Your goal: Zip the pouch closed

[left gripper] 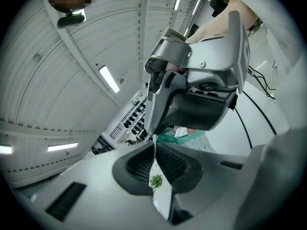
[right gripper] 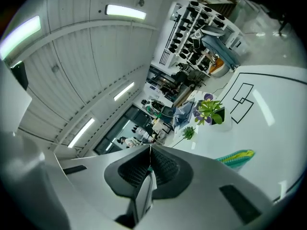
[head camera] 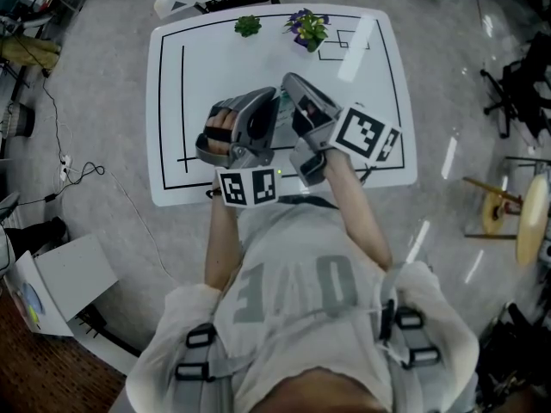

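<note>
Both grippers meet over the table (head camera: 370, 101), mid-frame in the head view, the teal pouch (left gripper: 189, 137) between them. We see the left gripper (left gripper: 155, 143) with fingers pressed together on its edge and the right gripper (right gripper: 149, 152) with fingers pinching a thin teal bit, likely the zip pull (right gripper: 149, 169). We keep the left anchor taut and draw straight along the teeth.

Held side by side out front: left gripper (left gripper: 155, 145) at 9 o'clock, right gripper (right gripper: 149, 150) at 3 o'clock, tips toward 12, jaws pressed together on both.
</note>
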Motion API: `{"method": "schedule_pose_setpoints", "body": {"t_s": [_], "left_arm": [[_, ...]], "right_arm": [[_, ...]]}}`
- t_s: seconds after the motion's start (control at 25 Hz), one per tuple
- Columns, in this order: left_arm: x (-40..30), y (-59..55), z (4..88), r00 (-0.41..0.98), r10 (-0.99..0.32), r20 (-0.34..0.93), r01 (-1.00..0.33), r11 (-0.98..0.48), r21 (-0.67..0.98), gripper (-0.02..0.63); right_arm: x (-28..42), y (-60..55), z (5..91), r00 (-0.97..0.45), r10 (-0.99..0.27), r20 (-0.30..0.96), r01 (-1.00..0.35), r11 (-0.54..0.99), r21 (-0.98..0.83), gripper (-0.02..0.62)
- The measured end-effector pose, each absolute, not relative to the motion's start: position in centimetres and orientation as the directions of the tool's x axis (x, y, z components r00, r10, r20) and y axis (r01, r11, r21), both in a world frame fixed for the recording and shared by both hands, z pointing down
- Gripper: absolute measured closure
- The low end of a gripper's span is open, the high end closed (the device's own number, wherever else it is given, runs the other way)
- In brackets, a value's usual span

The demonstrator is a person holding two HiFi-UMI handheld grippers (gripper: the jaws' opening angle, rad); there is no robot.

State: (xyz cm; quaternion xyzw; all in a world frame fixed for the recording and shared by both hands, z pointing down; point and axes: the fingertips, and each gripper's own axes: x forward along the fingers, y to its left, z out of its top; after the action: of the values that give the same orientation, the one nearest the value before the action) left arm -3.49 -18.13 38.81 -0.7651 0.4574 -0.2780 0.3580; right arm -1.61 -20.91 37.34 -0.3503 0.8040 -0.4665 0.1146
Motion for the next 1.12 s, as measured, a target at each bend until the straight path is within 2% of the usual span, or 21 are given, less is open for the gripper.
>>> {"method": "schedule_pose_setpoints", "body": {"t_s": [0.4, 1.12], "left_arm": [[-4.5, -18.3, 37.7, 0.428, -0.901, 0.069, -0.6, -0.34, -0.724, 0.589], [-5.9, -18.3, 37.3, 0.409, -0.911, 0.054, -0.631, -0.325, -0.705, 0.589]], "right_arm": [[0.1, -21.7, 37.5, -0.666, -0.726, 0.172, -0.565, 0.34, -0.752, 0.586], [1.9, -21.5, 38.6, -0.621, -0.762, 0.187, -0.59, 0.296, -0.751, 0.586]]}}
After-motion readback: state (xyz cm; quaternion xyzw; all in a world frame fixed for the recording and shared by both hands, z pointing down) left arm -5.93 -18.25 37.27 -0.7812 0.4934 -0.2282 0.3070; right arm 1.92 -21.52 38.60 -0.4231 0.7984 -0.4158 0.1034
